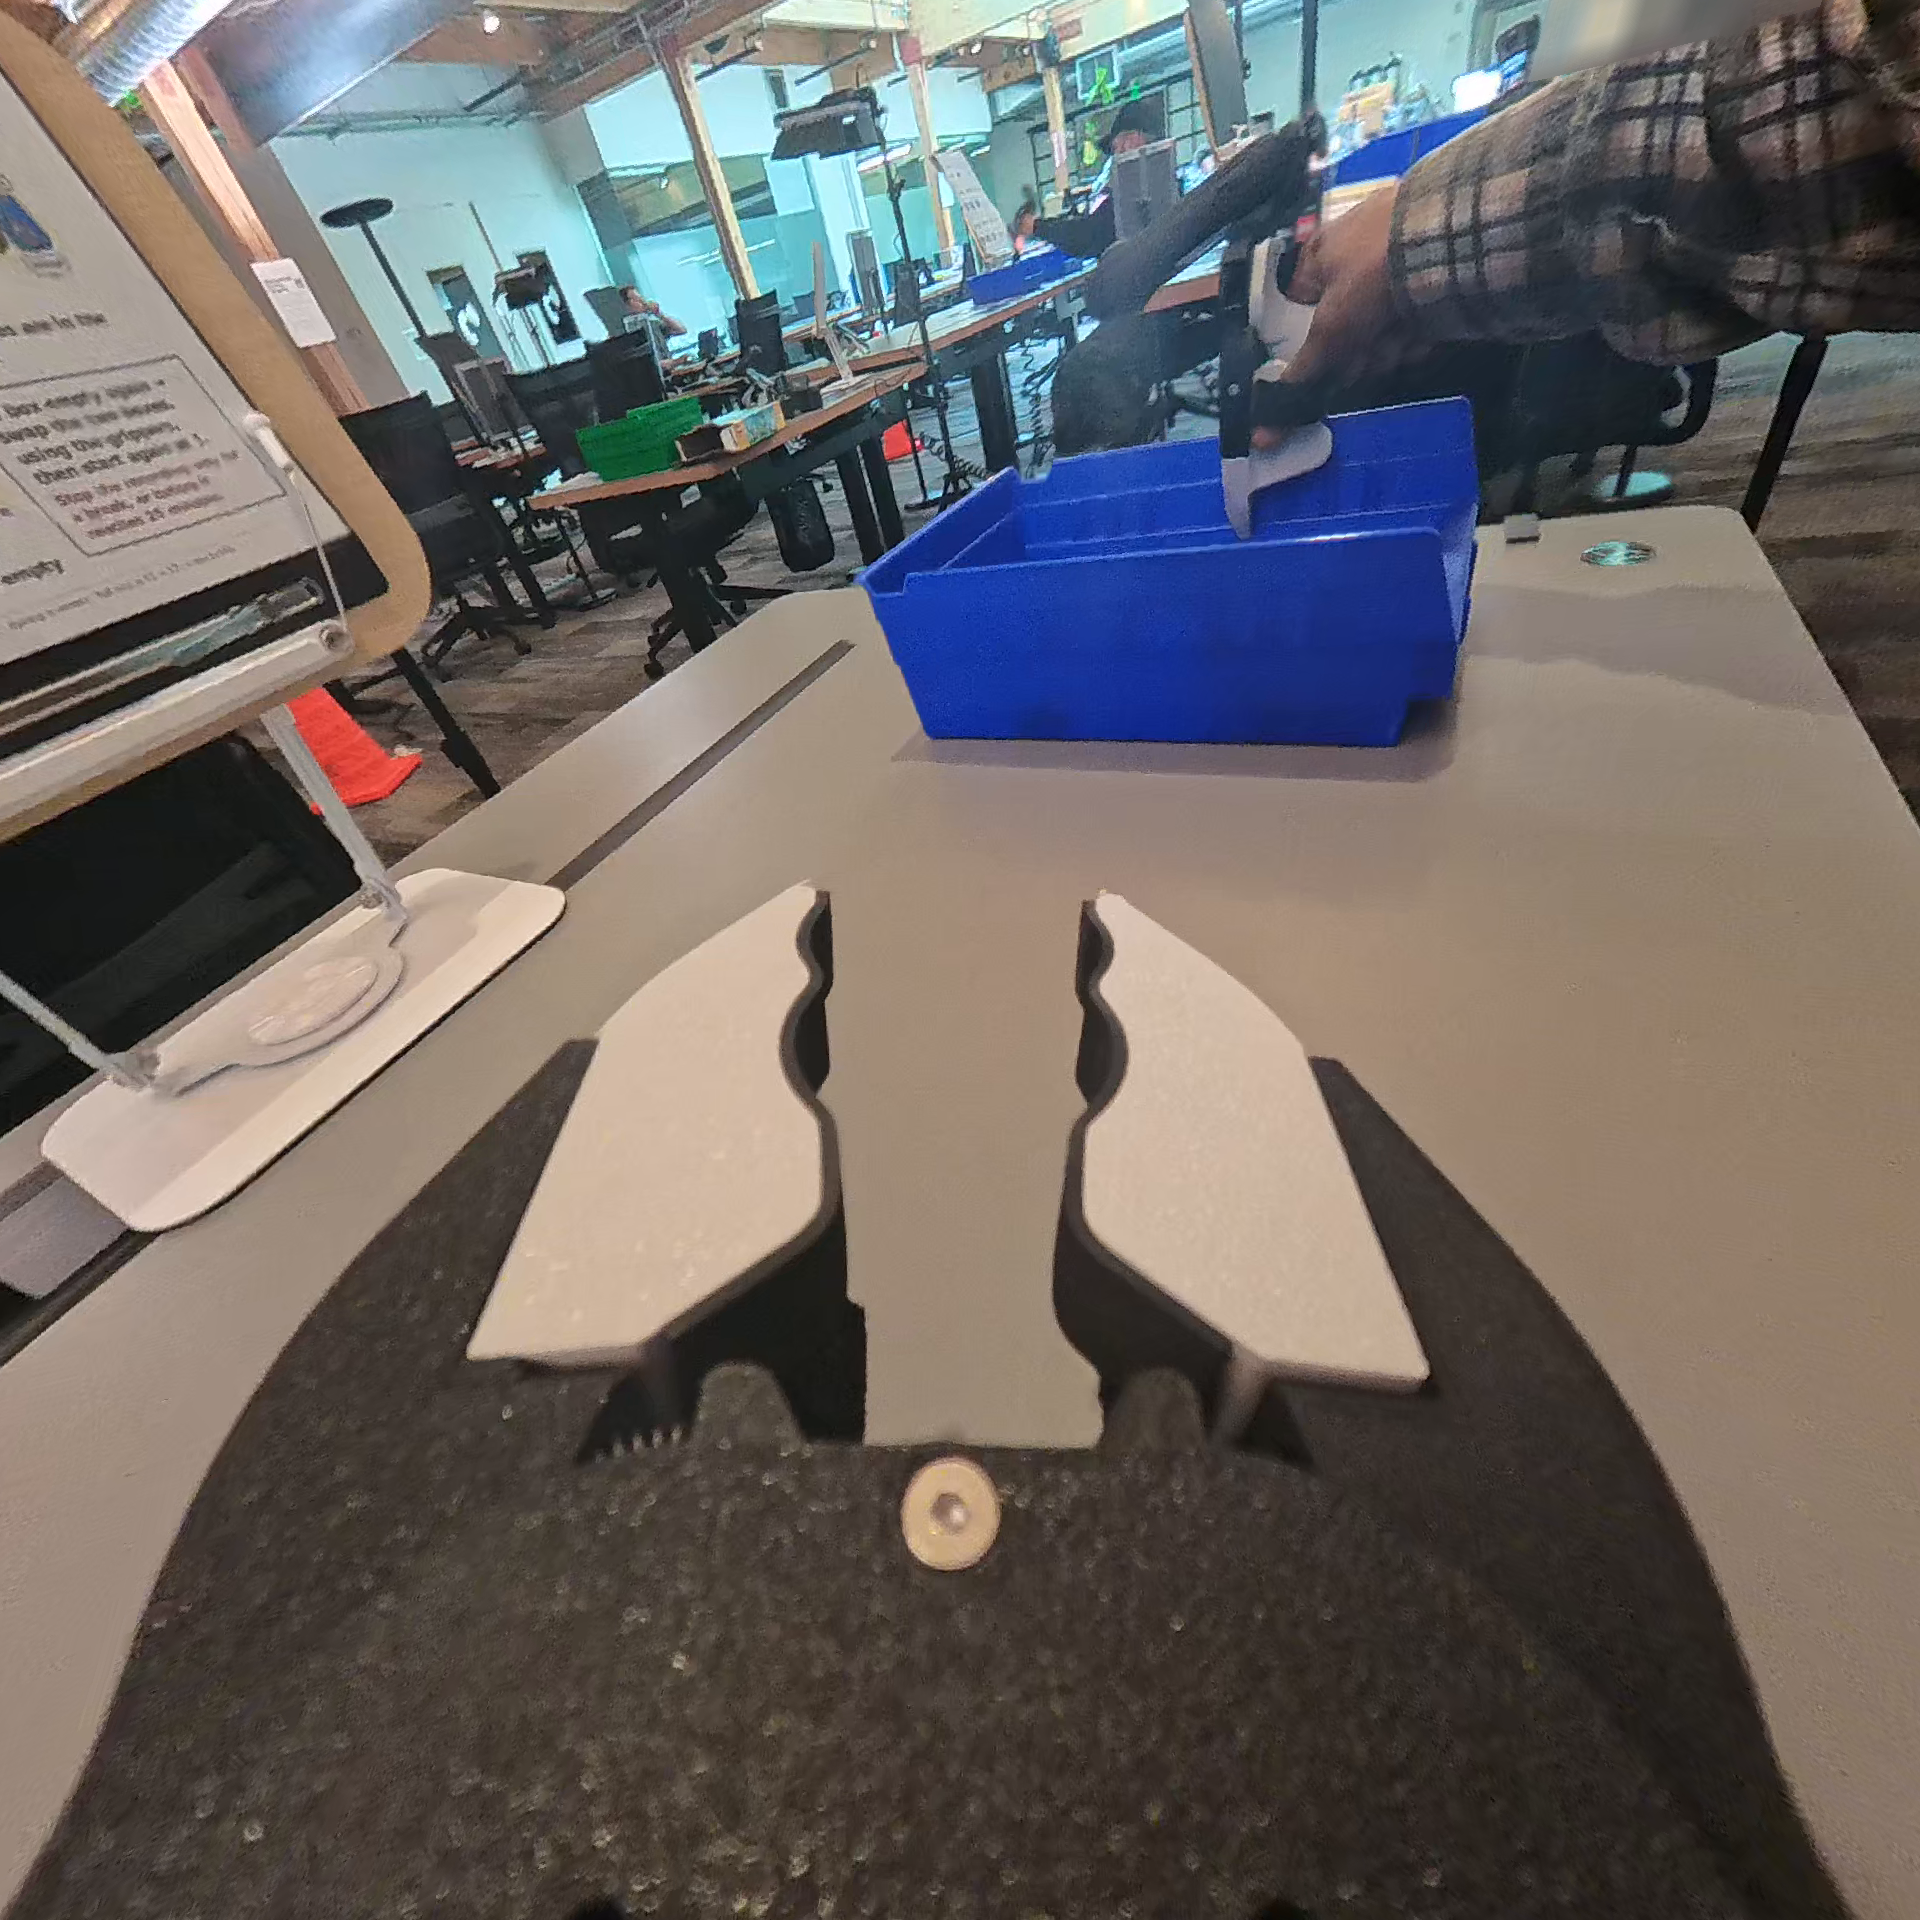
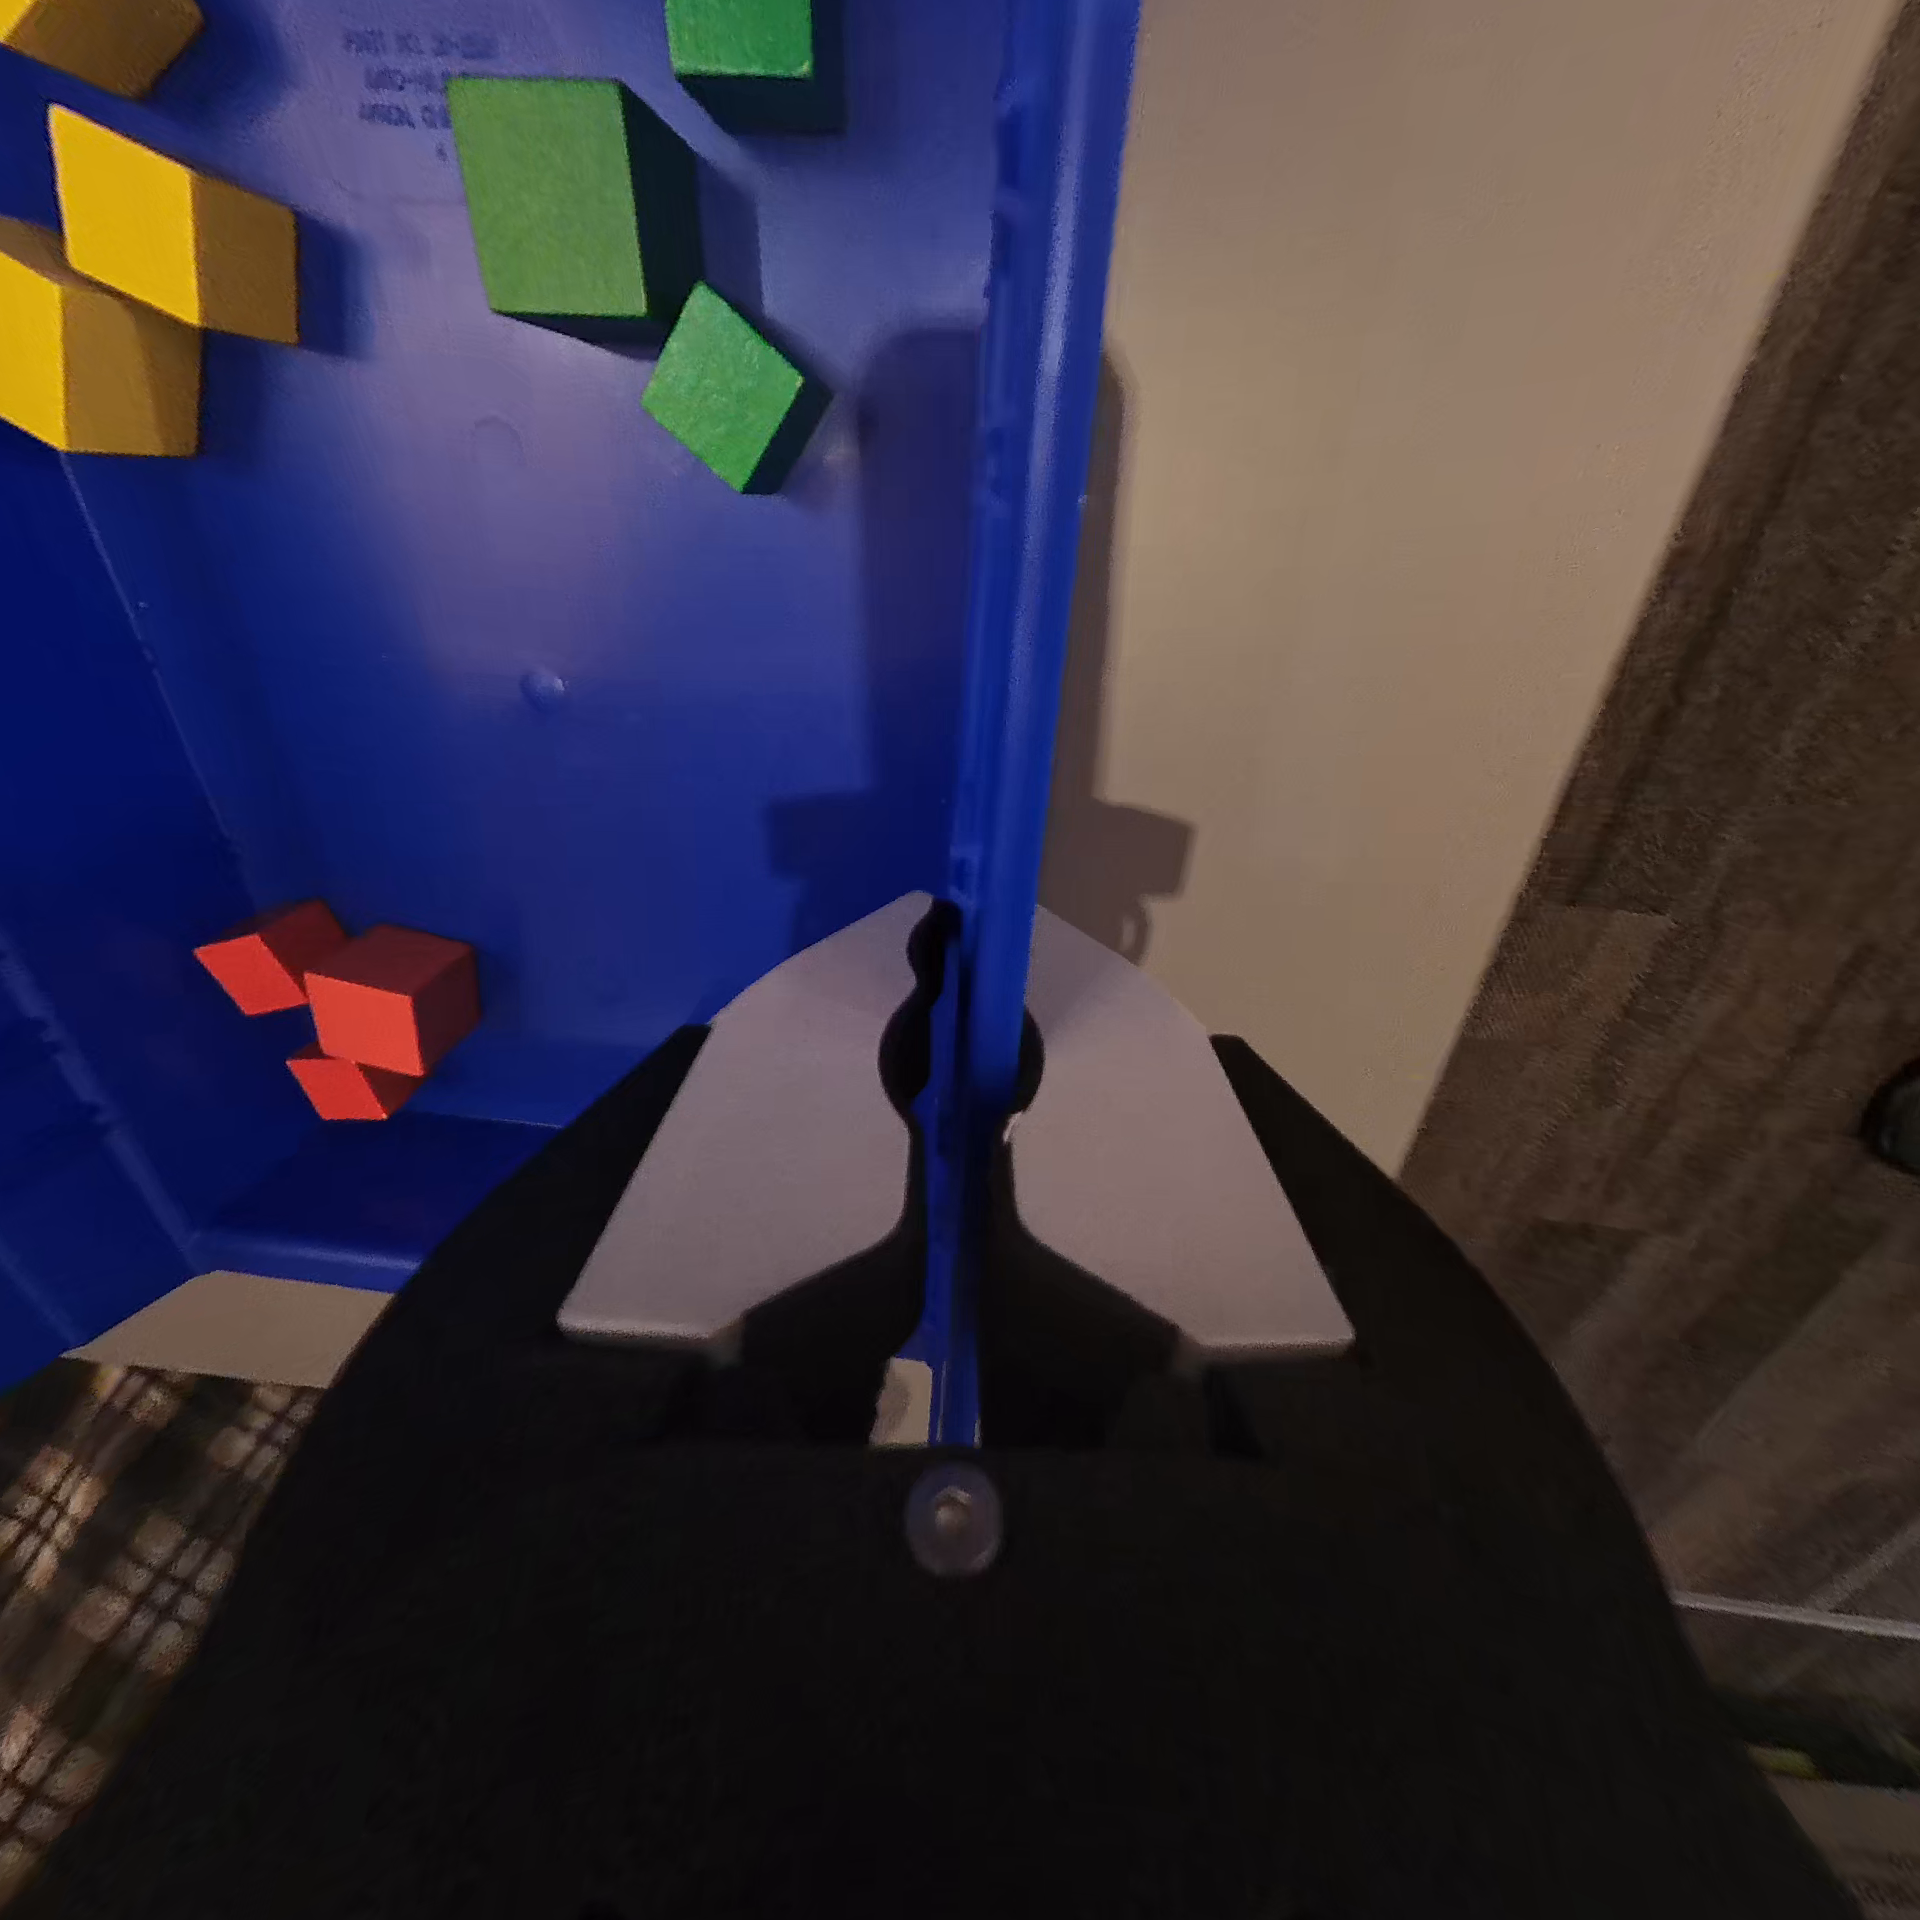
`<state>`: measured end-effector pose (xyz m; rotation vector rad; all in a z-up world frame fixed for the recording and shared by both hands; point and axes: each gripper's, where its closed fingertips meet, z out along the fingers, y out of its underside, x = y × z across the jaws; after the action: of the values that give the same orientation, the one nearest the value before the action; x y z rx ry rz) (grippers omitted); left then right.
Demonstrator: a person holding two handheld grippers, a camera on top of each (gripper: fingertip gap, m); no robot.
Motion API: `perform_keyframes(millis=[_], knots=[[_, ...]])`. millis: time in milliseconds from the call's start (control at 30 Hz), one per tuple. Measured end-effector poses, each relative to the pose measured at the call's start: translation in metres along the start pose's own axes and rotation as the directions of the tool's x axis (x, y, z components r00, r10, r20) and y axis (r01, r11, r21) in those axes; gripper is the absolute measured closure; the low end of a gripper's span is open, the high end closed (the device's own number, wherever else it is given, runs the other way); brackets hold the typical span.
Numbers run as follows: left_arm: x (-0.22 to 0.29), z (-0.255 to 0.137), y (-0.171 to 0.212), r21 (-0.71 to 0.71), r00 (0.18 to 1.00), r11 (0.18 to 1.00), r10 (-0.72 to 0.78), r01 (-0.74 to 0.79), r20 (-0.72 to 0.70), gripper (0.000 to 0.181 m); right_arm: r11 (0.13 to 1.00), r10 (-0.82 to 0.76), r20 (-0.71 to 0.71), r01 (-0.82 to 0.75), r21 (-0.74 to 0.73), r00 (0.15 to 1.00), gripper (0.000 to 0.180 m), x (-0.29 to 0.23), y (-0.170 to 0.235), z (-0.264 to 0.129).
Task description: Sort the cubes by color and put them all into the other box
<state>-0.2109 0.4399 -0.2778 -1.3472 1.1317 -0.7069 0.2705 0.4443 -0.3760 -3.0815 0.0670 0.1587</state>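
Right tool (image 2: pixel 961 925) clamping box wall (image 2: pixel 1023 623), cubes cropped

Bright overhead office light on the grey desk (image 1: pixel 1143 935), wide-angle bending at the edges, dimmer right wrist view, motion-blurred cubes (image 2: pixel 566 203), tool shadow on blue box wall (image 2: pixel 1023 520)

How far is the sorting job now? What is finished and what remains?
Done, it seems: inside the blue box the yellow cubes, green cubes and red cubes lie in separate colour groups. In hand: the right gripper is shut on the box's side wall. The left gripper is open and empty above the table. I cannot tell what is left: no other box or loose cube shows.
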Motion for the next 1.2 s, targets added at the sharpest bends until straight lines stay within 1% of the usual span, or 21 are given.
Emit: perform_keyframes(millis=[100,233,333,433,600,833,1200], knots=[[0.001,-0.020,-0.007,-0.009,0.998,0.999,-0.049,0.049,0.026,0.136,1.000,-0.002,0.031,0.002,-0.003,1.000,0.174,-0.031,-0.005,0.003],[0.001,-0.057,-0.020,-0.011,0.990,0.991,-0.130,0.130,0.047,0.136,1.000,-0.017,0.035,0.018,-0.021,0.999,0.174,-0.077,-0.012,0.008],[0.003,-0.081,-0.025,-0.019,0.978,0.979,-0.201,0.203,0.054,0.136,0.999,-0.017,0.042,0.018,-0.034,0.999,0.175,-0.117,-0.018,0.012],[0.005,-0.100,-0.026,-0.019,0.971,0.972,-0.231,0.233,0.068,0.136,0.999,-0.010,0.078,0.014,-0.042,0.997,0.175,-0.161,-0.025,0.017],[-0.001,-0.118,-0.026,-0.049,0.972,0.974,-0.217,0.222,0.096,0.136,0.999,-0.017,0.117,0.023,-0.049,0.993,0.175,-0.231,-0.041,0.025],[-0.008,-0.141,-0.036,-0.016,0.969,0.974,-0.224,0.227,0.107,0.137,0.998,-0.028,0.125,0.035,-0.055,0.992,0.175,-0.318,-0.070,0.035],[-0.030,-0.173,-0.042,0.036,0.955,0.968,-0.249,0.247,0.160,0.138,0.999,-0.011,0.130,0.017,-0.044,0.991,0.175,-0.429,-0.106,0.048]])
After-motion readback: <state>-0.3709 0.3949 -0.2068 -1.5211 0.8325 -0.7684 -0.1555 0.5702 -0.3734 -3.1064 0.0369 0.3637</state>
